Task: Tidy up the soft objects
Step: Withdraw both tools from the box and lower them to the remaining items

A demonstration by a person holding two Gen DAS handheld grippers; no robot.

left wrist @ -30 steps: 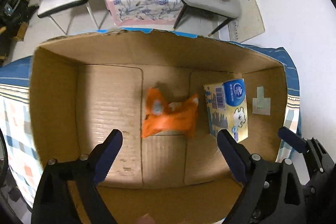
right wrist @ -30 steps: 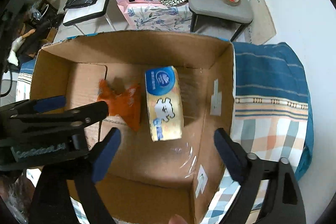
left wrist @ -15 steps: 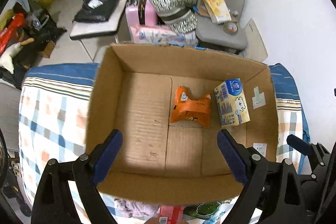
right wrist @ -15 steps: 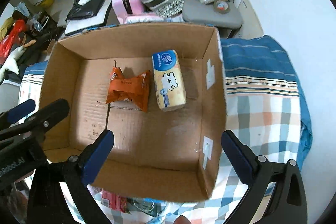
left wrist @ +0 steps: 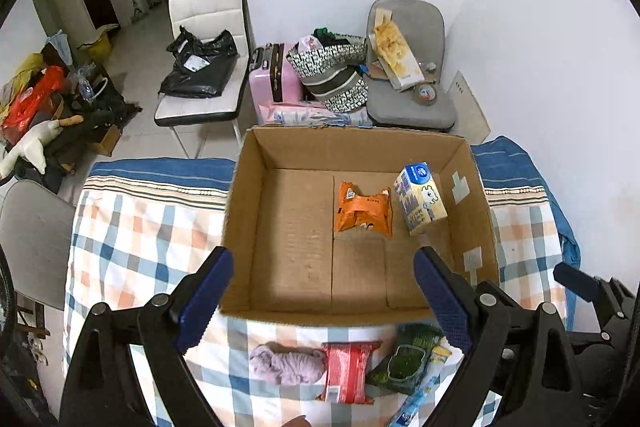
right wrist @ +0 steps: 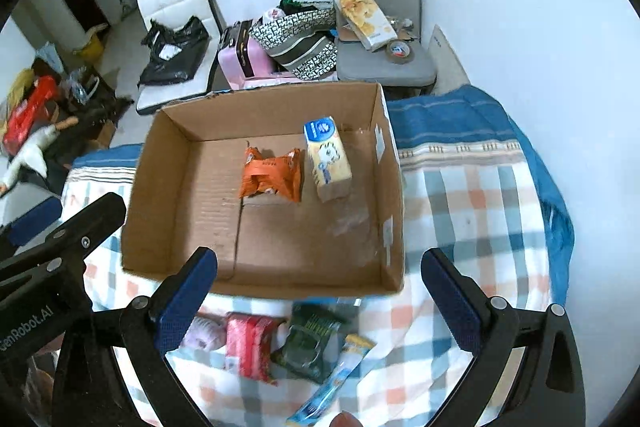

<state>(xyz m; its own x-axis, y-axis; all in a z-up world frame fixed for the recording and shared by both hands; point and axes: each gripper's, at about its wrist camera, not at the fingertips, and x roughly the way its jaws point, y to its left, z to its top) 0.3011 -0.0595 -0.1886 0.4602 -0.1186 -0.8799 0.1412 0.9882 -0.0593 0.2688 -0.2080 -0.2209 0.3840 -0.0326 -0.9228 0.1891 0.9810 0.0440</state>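
Note:
An open cardboard box (left wrist: 244, 183) (right wrist: 160, 155) stands on a checked bedspread. Inside lie an orange snack packet (left wrist: 363, 209) (right wrist: 272, 174) and a yellow tissue pack (left wrist: 420, 198) (right wrist: 328, 157). In front of the box lie a lilac cloth (left wrist: 287, 367) (right wrist: 204, 333), a red packet (left wrist: 347, 371) (right wrist: 250, 345), a green packet (left wrist: 404, 359) (right wrist: 312, 339) and a blue-yellow tube (right wrist: 332, 381). My left gripper (left wrist: 322, 301) and right gripper (right wrist: 316, 301) are both open and empty, held above the box's near edge.
The checked bedspread (left wrist: 136, 235) (right wrist: 472, 211) spreads left and right of the box. Behind the bed stand a white chair with a black bag (left wrist: 200, 67), a pink suitcase (left wrist: 274, 75), a patterned bag (left wrist: 336, 75) and a grey chair (left wrist: 412, 103).
Both grippers have pulled back and up from inside the box. The box now looks smaller, and the loose items in front of it have come into view.

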